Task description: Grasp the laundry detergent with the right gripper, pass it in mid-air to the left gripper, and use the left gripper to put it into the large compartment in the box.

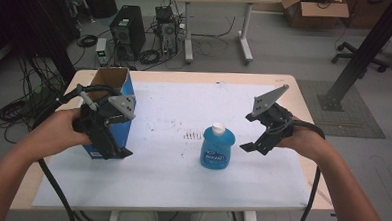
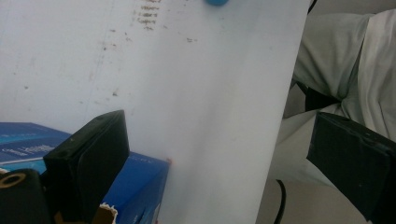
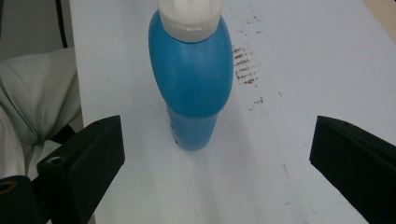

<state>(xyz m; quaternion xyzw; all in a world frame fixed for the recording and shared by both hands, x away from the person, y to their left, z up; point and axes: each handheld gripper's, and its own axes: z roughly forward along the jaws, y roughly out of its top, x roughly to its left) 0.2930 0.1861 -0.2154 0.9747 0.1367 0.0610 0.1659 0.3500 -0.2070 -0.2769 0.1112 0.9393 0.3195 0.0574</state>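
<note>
On the white sheet [image 1: 171, 179], near its front edge: blue bottle [image 1: 217, 147] with white cap [image 1: 218, 128], upright, untouched. Just right of it, right gripper [image 1: 255, 145], jaws spread wide, bottle ahead between them. Well to the left, left gripper [image 1: 113, 149], also spread wide, against an open-topped blue carton [image 1: 119, 89], one jaw over its edge.

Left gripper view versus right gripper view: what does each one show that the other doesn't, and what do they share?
The left gripper view alone has the blue box, with one of the wide-open left tongs against it. The right gripper view alone has the blue bottle's full body and white cap, standing ahead between the open right tongs. Both share the white table sheet and its brown marks.
</note>
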